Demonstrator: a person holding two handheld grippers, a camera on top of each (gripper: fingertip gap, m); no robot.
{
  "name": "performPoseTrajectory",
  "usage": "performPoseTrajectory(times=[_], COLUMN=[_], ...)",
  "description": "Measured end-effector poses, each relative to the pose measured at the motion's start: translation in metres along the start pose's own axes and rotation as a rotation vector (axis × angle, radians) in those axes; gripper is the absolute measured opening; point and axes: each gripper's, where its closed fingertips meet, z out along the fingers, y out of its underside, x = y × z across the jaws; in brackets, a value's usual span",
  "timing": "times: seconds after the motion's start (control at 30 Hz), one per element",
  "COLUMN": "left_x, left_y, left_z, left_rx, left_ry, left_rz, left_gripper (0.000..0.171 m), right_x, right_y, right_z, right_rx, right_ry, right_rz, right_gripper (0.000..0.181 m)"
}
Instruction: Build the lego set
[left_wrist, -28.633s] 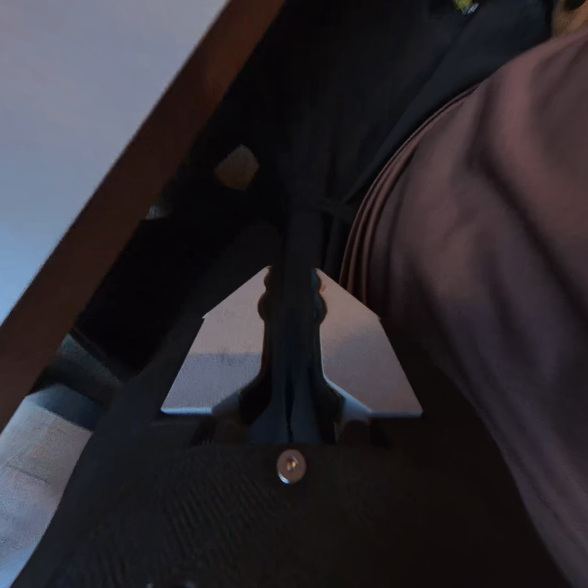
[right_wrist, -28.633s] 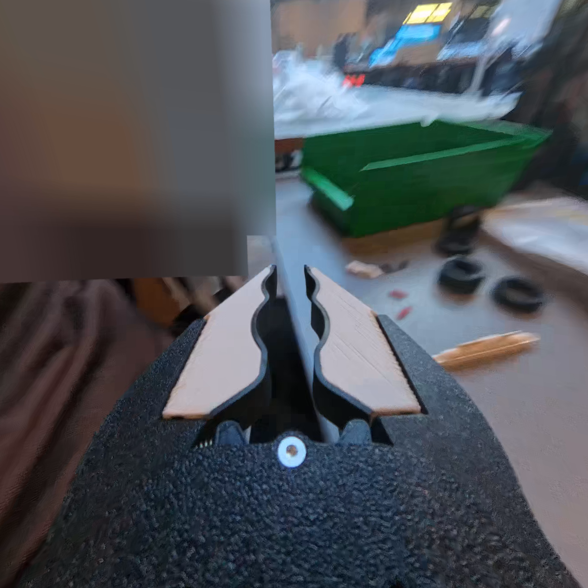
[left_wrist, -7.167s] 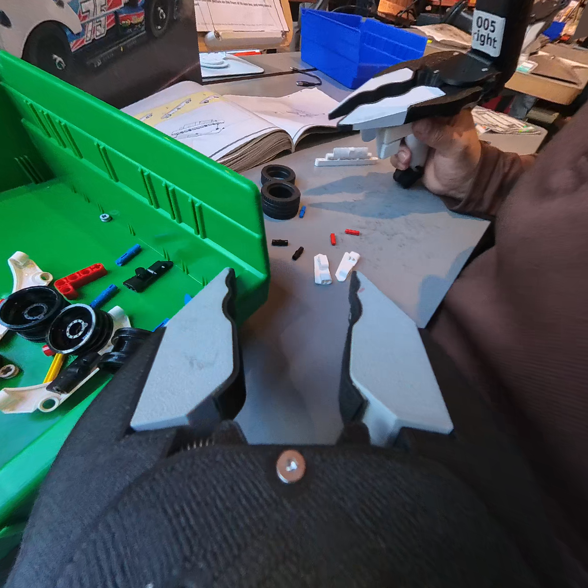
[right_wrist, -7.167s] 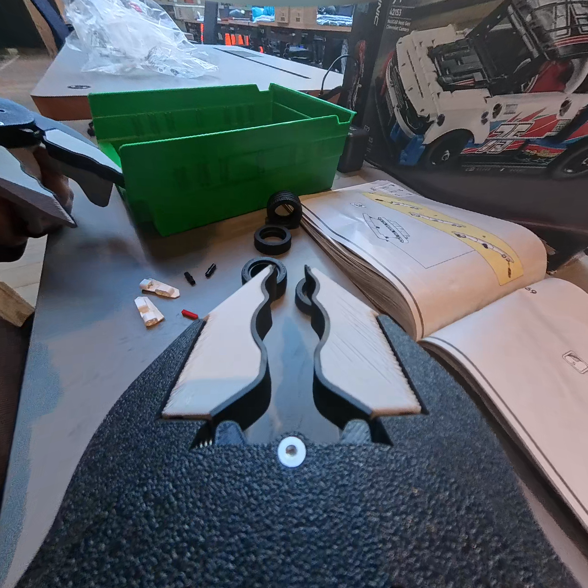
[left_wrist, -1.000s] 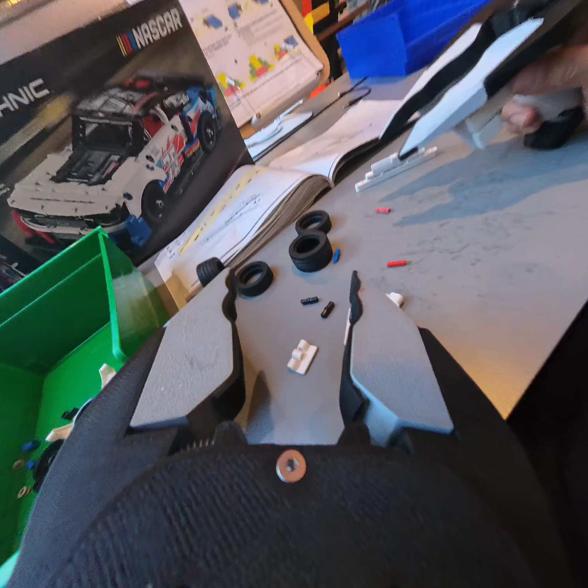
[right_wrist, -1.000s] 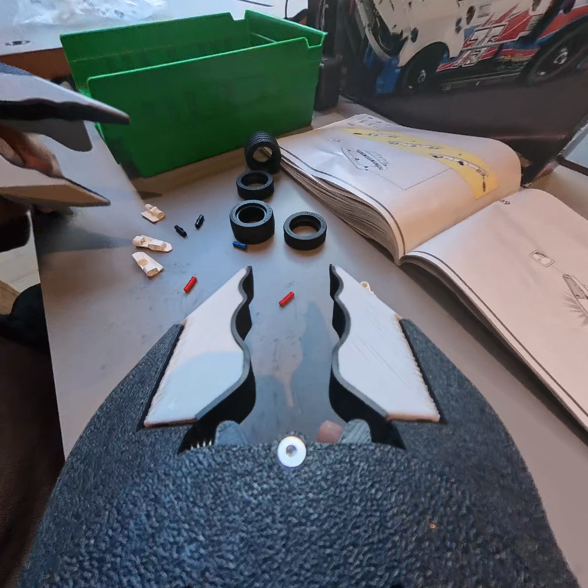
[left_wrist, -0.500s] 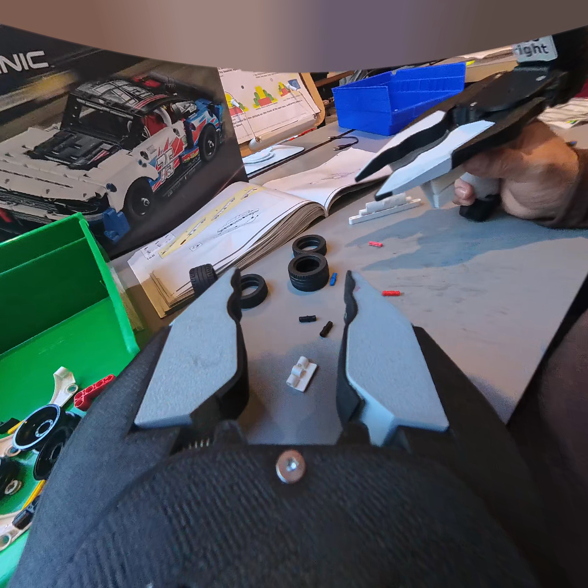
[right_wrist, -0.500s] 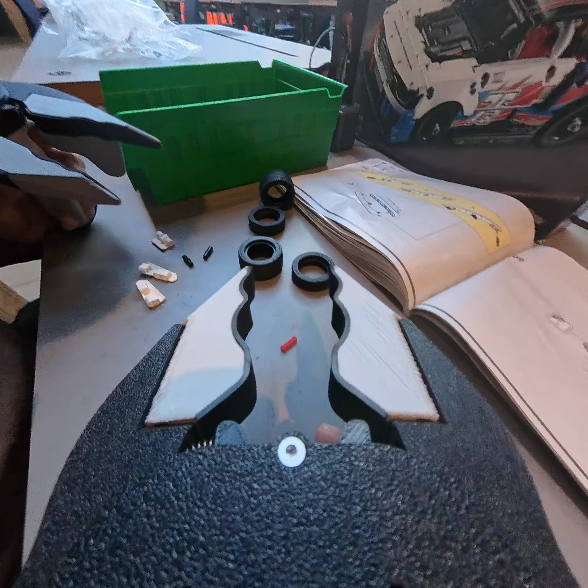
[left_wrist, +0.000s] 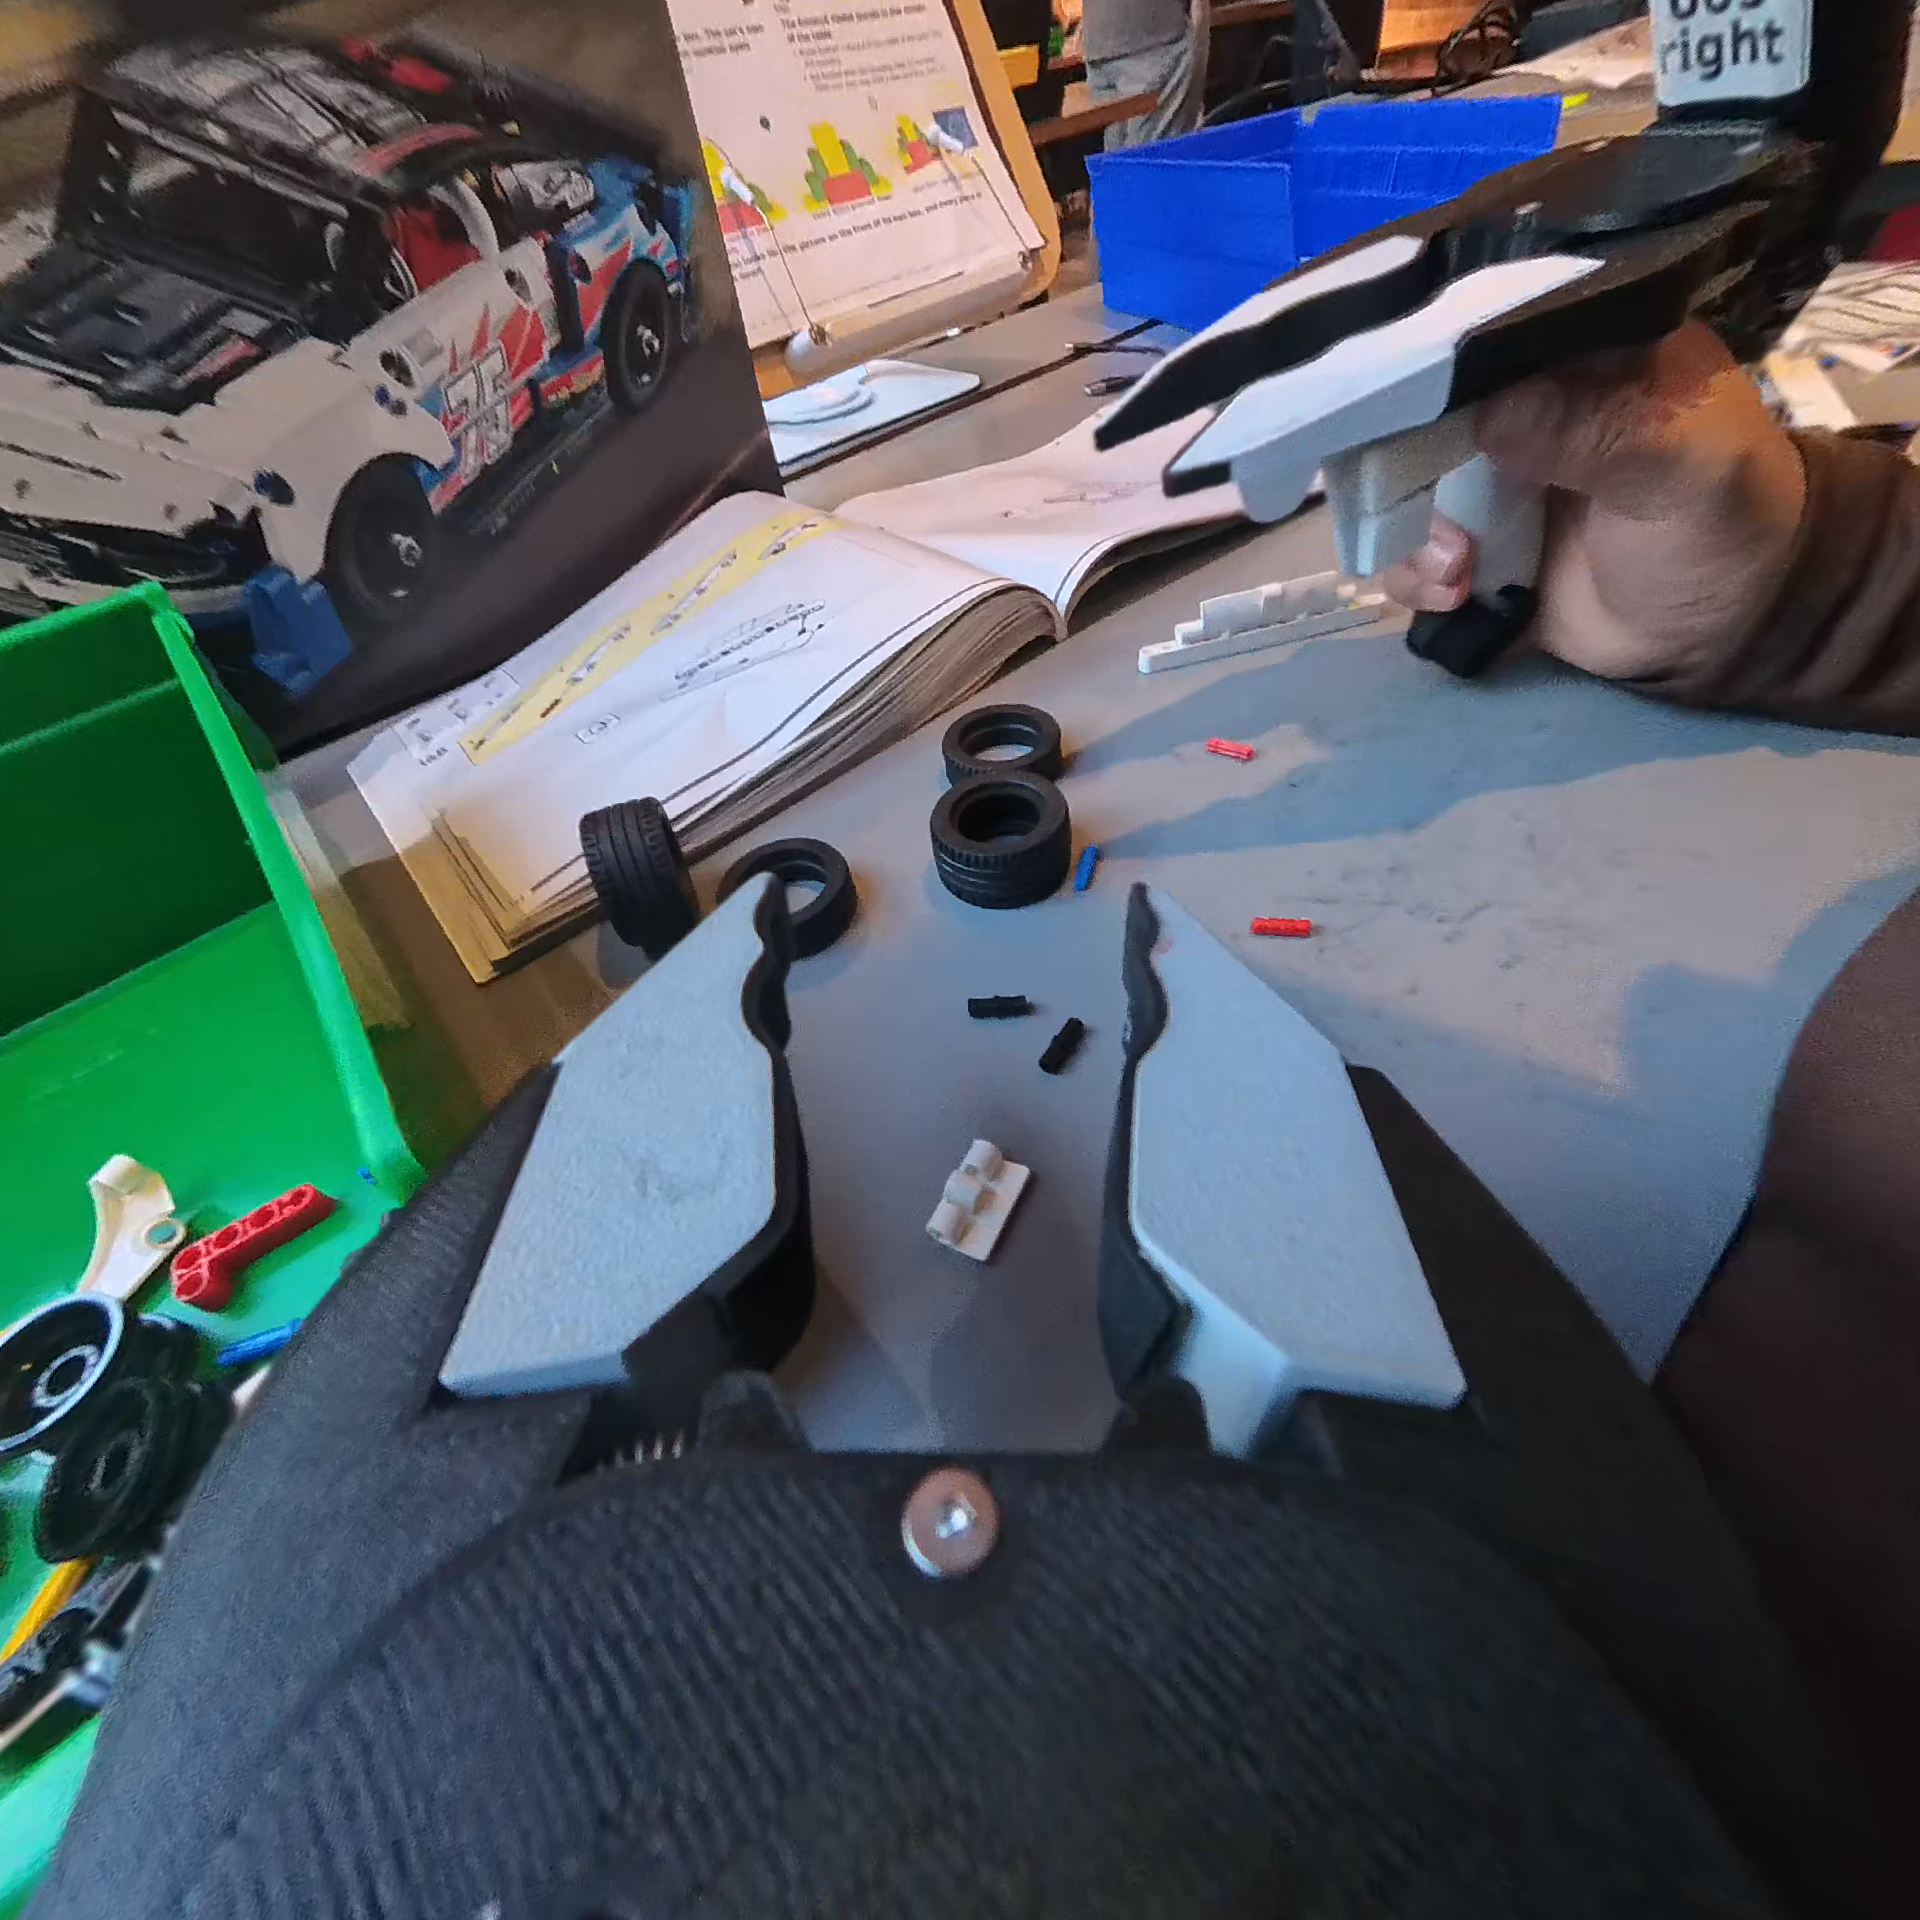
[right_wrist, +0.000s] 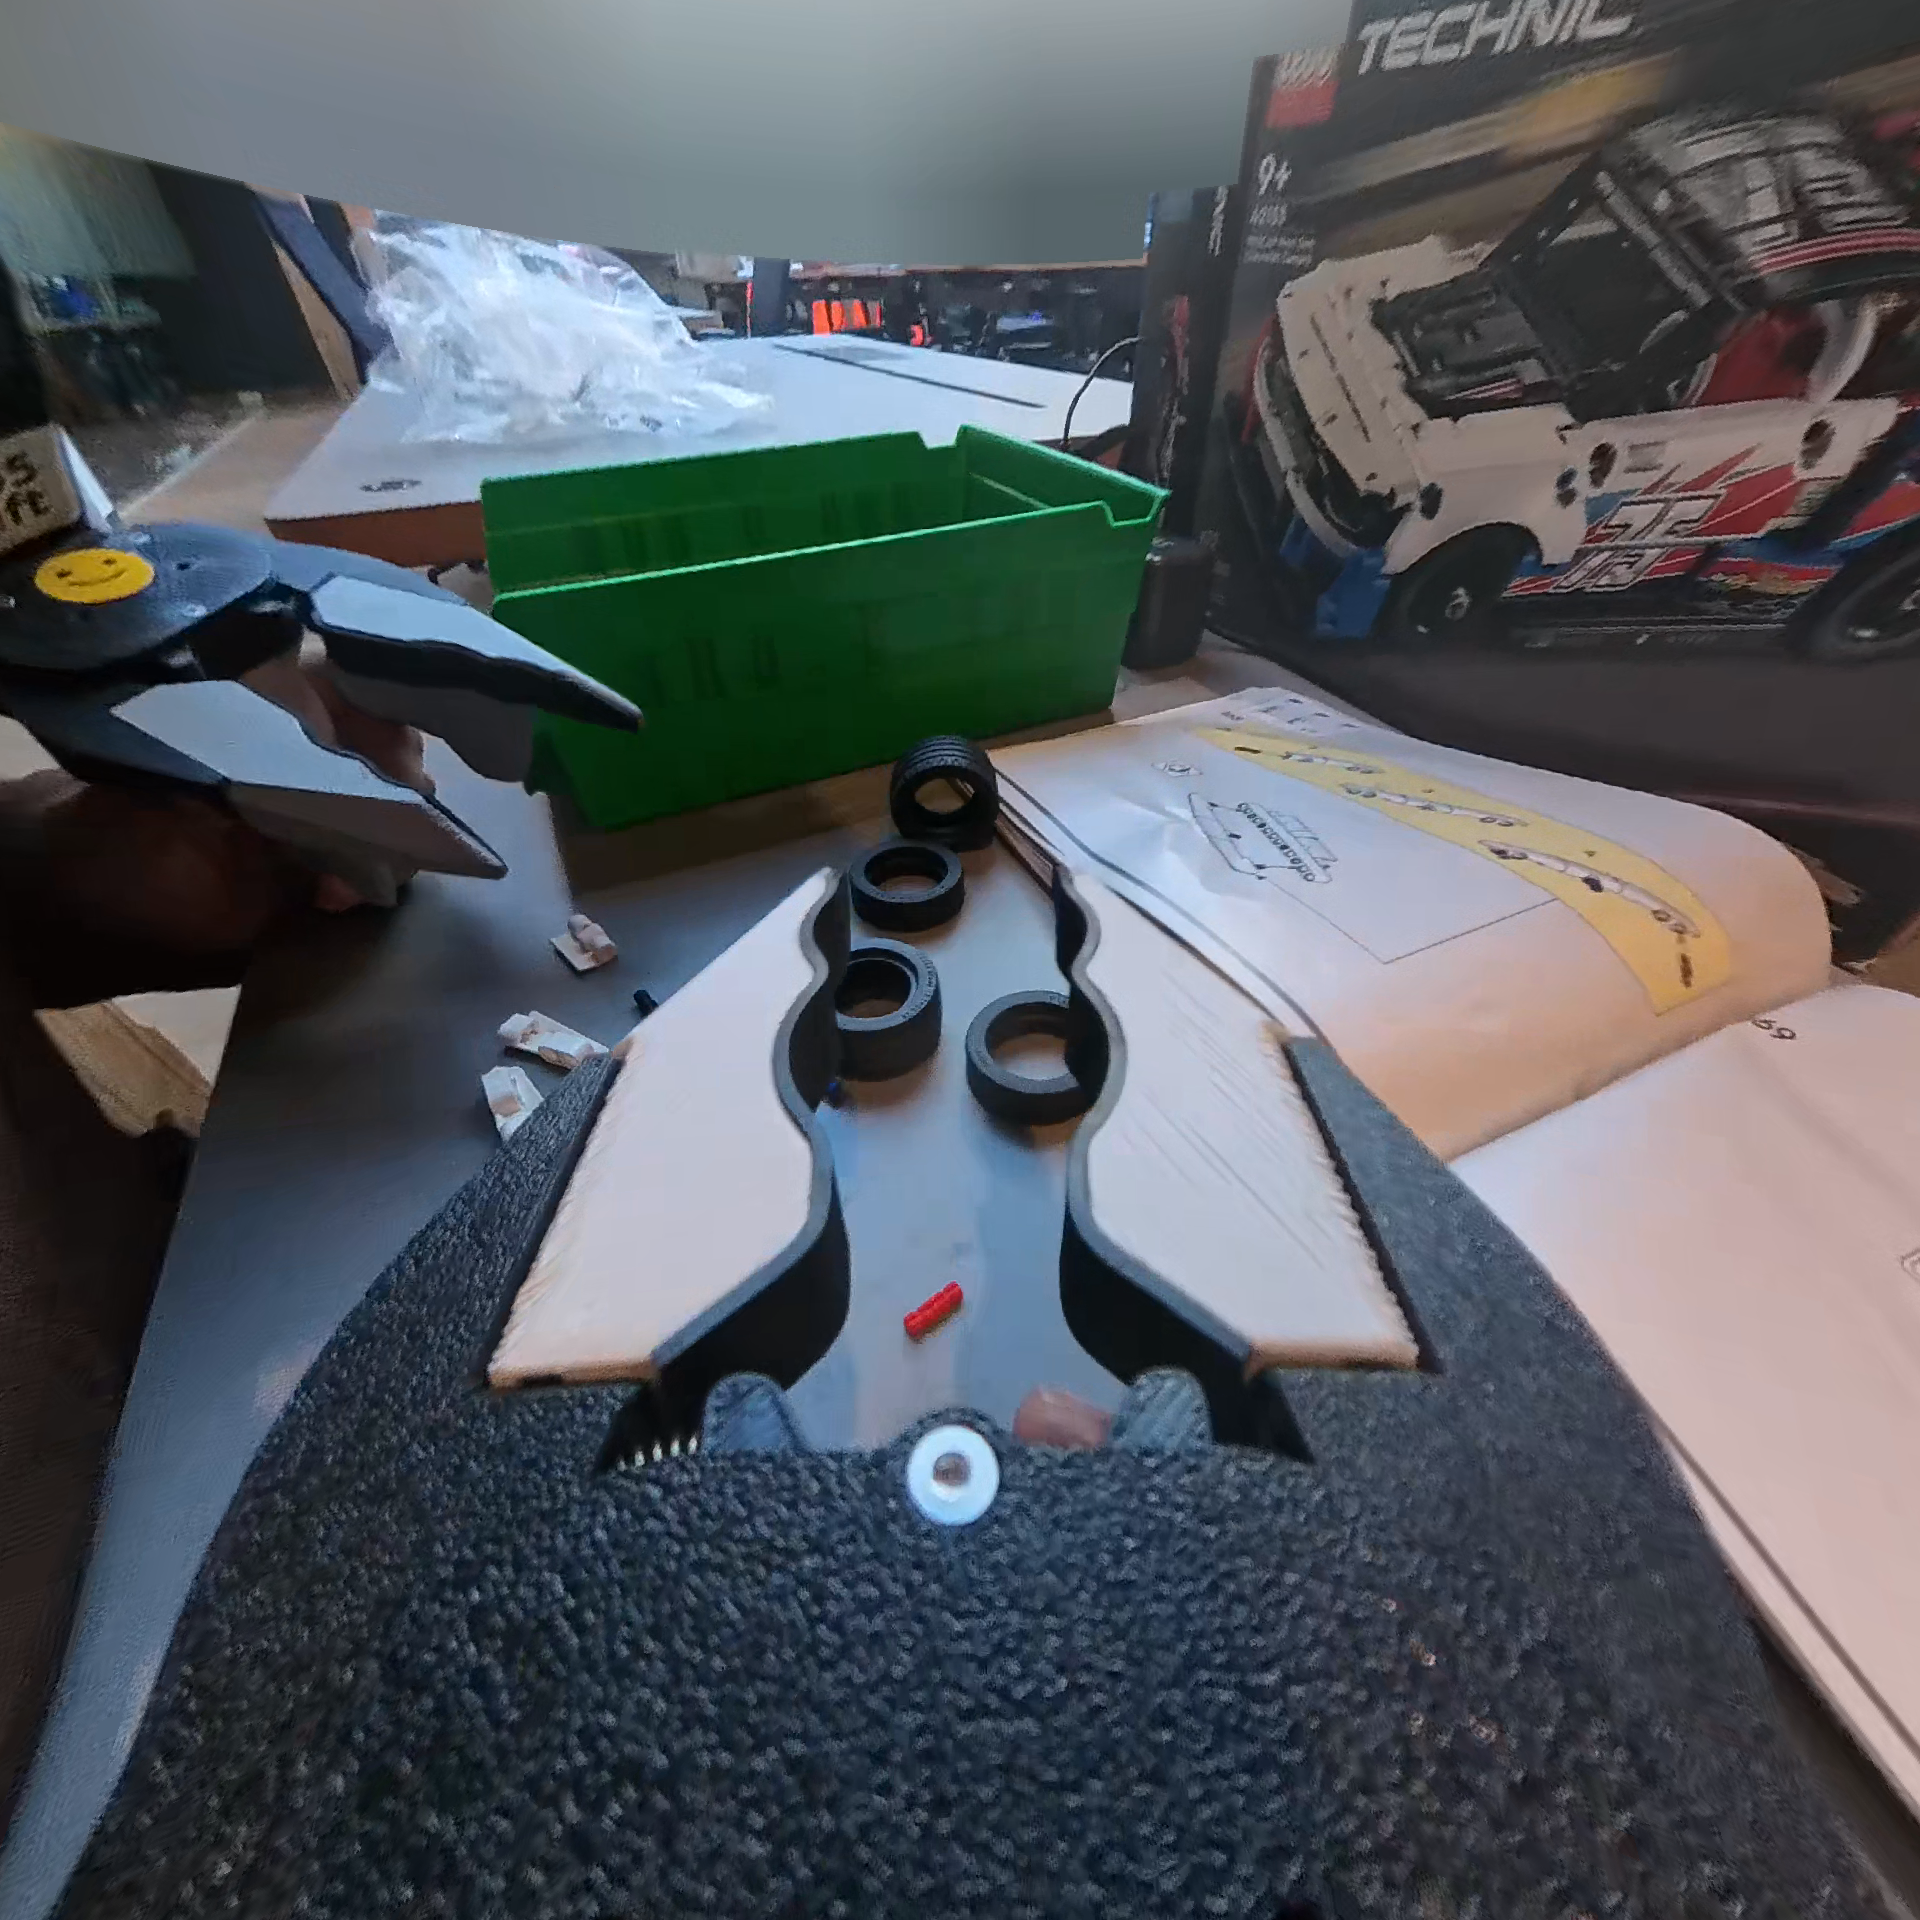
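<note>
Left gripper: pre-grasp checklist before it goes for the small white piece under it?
1. Left gripper open: ok, jaws spread wide and empty.
2. Small white piece lined up: ok, it lies on the table between the fingers in the left wrist view.
3. Neighbours clear: ok, the two black pins lie farther ahead, apart from the piece.
4. Right gripper out of the way: ok, open and held up over the open manual.
5. Height above the table: cannot tell.
6. Which way up the piece lies: cannot tell.
</note>
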Motion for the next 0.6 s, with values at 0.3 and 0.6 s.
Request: performPoseTrajectory(times=[0.3, 0.6], left_x=[0.001, 0.017], left_y=[-0.008, -0.012], left_z=[-0.007, -0.013], left_rx=[0.068, 0.104], left_ry=[-0.005, 0.091], left_rz=[0.019, 0.038], left_gripper=[0.059, 0.055], right_x=[-0.006, -0.061], right_y=[0.004, 0.039], right_z=[-0.005, 0.006], right_rx=[-0.023, -0.219], right_ry=[-0.008, -0.063], right_rz=[-0.005, -0.258], right_gripper=[0.038, 0.038])
